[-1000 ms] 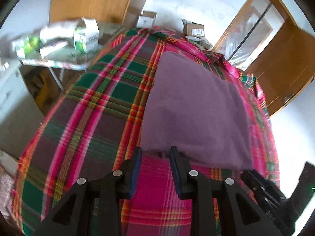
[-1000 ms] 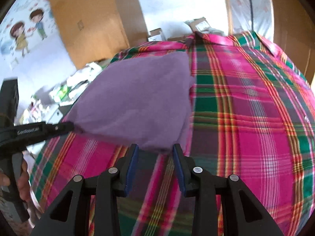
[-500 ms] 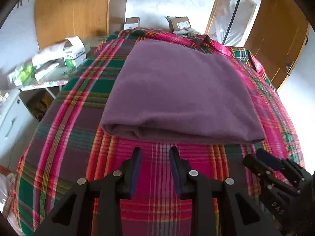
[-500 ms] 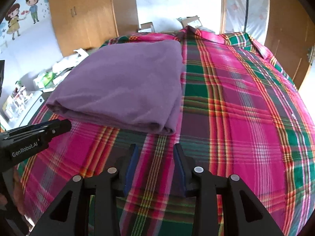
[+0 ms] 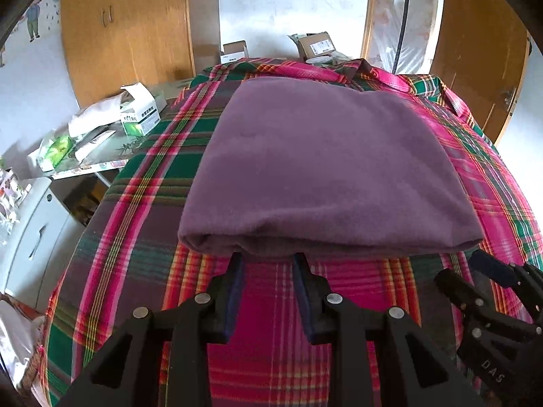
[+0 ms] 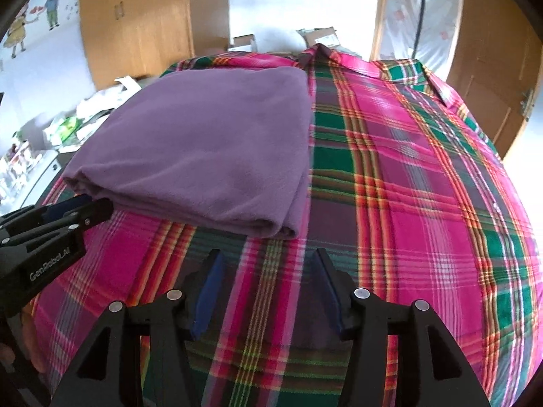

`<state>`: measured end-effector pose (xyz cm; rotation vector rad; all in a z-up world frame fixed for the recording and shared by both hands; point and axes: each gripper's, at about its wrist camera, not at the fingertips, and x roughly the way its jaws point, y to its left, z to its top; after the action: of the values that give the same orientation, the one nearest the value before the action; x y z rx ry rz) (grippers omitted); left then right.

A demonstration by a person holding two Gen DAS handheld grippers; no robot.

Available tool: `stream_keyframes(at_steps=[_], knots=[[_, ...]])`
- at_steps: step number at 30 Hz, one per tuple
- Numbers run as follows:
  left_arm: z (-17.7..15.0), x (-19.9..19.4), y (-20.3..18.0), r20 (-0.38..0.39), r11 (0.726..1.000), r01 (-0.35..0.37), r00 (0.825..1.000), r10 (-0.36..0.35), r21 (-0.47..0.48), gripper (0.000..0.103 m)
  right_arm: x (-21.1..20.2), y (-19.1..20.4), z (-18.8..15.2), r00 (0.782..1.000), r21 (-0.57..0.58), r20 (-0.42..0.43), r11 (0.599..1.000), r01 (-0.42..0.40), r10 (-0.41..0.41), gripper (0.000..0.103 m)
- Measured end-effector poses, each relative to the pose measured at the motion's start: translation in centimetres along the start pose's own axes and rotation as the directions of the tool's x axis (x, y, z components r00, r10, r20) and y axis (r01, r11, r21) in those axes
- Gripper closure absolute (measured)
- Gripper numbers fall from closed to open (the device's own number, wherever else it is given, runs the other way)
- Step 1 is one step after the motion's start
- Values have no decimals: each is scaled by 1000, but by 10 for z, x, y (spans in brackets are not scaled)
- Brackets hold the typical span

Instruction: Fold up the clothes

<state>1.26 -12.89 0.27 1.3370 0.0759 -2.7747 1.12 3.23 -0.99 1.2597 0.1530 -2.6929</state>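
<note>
— So where does the garment lie?

— A purple fleece garment (image 5: 322, 166), folded into a thick, soft-edged rectangle, rests on a plaid cloth (image 6: 407, 176) of pink, green and orange bands that covers the whole work surface. Seen from the right wrist, the bundle sits on the left half of that cloth, its rolled fold facing the cameras.

— And the tools?

— The left gripper (image 5: 268, 257) has its black fingers with blue pads set a modest gap apart, tips at the near fold of the garment; whether they touch it cannot be told. The right gripper (image 6: 268, 254) stands with its jaws spread wide over bare plaid, just short of the bundle's near right corner, holding nothing. Each tool also shows at the edge of the other's view.

— What surrounds the scene?

— A collared flap of the plaid cloth rises at the far edge. To the left, a low side table (image 5: 112, 159) carries a green-and-white carton (image 5: 141, 118), white bags and packets. Behind it stand wooden wardrobe doors (image 5: 125, 27) against a white wall; cardboard boxes (image 5: 317, 45) sit beyond the far edge. A wooden door (image 5: 478, 51) hangs at right, and cartoon children (image 6: 34, 6) decorate the left wall.
</note>
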Motion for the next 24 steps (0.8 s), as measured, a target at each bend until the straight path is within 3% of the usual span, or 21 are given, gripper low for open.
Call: stream_keyframes(at_steps=[3, 4, 24], knots=[[0, 2, -1, 16, 1000, -6, 1000, 6, 6, 66, 3, -4, 3, 1000, 22, -7, 999, 29, -29, 31], [1, 3, -1, 18, 1000, -7, 1000, 7, 9, 65, 4, -6, 4, 999, 31, -11, 999, 36, -35, 30], [4, 5, -3, 15, 1000, -23, 1000, 23, -8, 59, 8, -13, 6, 999, 37, -17, 999, 28, -27, 29]])
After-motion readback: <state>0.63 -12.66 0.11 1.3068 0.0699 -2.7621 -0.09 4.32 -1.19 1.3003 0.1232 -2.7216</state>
